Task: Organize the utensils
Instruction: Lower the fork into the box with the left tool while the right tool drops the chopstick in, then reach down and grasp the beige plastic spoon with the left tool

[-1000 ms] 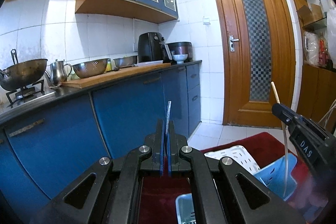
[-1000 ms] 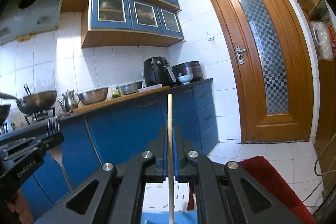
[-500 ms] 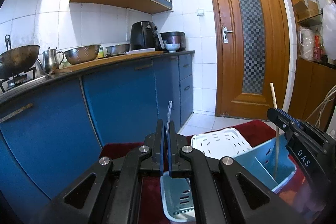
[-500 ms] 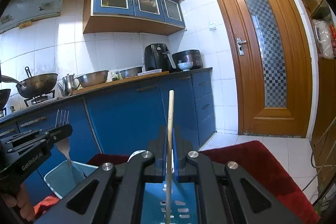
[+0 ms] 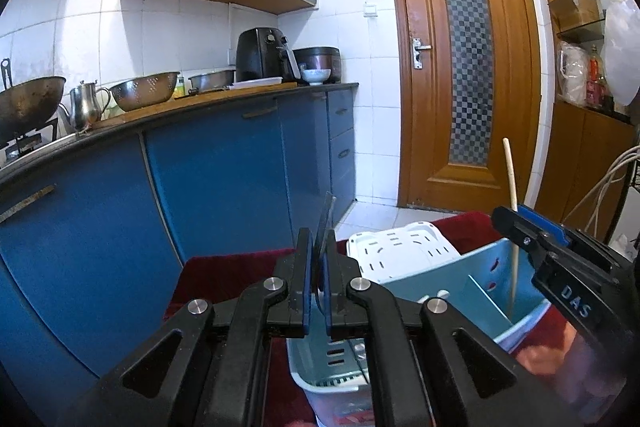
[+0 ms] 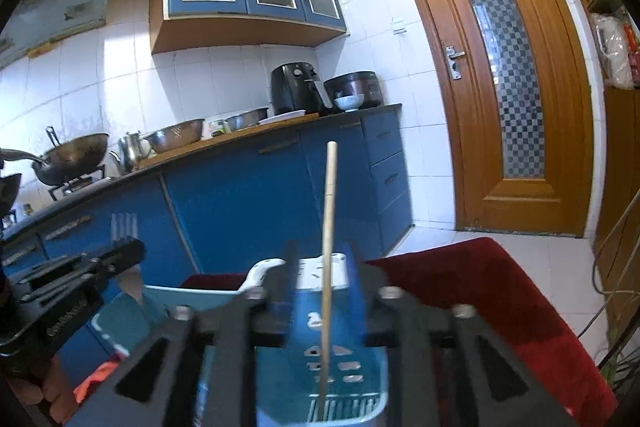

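- Utensils going into the blue plastic caddy (image 5: 432,279) rn: wooden chopstick (image 6: 328,227) standing between right gripper (image 6: 326,267) pads, jaws opening, letting go.
- Left gripper (image 5: 316,267) clenched on thin metal fork (image 6: 124,231), jaws starting to open; prob drops next, w/ tines up.
- Slotted white tray (image 5: 400,247) behind, on red mat (image 6: 500,287).

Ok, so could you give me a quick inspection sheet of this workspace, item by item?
Surface: red rug on the tiled floor.
Job's things: blue utensil caddy on the rug; fork; wooden chopstick standing in a caddy compartment.
Clutter: white perforated basket behind the caddy.
Claws: left claw shut on the fork; right claw has its jaws opening, with the chopstick between them.
Cables: white cables by the right wall.
Surroundings: blue counter with wok, colander and air fryer; wooden door.
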Available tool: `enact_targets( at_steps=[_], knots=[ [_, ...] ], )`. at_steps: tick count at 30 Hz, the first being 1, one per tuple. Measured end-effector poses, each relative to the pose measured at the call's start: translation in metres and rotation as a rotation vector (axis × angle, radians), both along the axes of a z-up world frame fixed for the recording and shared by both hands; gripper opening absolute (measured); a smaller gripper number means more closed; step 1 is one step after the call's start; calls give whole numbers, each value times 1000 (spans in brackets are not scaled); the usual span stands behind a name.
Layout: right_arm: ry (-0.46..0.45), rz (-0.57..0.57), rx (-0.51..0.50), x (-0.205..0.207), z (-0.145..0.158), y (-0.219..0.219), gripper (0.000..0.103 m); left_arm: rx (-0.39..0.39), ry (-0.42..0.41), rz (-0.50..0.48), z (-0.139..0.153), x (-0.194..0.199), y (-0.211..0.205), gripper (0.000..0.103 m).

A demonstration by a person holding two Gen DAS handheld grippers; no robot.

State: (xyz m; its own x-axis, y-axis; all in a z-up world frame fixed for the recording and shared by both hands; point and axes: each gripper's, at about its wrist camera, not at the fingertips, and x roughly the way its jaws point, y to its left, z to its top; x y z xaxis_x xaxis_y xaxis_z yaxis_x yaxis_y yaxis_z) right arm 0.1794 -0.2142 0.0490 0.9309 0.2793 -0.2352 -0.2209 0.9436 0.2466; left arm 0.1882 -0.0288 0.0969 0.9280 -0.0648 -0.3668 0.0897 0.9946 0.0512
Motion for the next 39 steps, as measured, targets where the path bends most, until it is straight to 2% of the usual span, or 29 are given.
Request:
enact_targets(
  at_steps=[3,4,5,16,28,39],
  knots=[
    [-6,14,7,-7,5,0,43,-5,7,1,3,-4,0,17],
    [-9,18,6,-9,7,0,46,-5,8,6,5,-6,0,26],
    [-13,22,6,-12,10,0,47,-7,8,7,7,-9,1,31],
    [-10,22,36,-40,29,-9,50,-75,54,-39,25,-29,12,32],
    [18,22,69,-79,48,-20,50,-76,63,-52,41,-70,18,32],
    [159,-14,49,-114,42,-32,50,-54,111,-14,31,-111,24,32]
  ],
)
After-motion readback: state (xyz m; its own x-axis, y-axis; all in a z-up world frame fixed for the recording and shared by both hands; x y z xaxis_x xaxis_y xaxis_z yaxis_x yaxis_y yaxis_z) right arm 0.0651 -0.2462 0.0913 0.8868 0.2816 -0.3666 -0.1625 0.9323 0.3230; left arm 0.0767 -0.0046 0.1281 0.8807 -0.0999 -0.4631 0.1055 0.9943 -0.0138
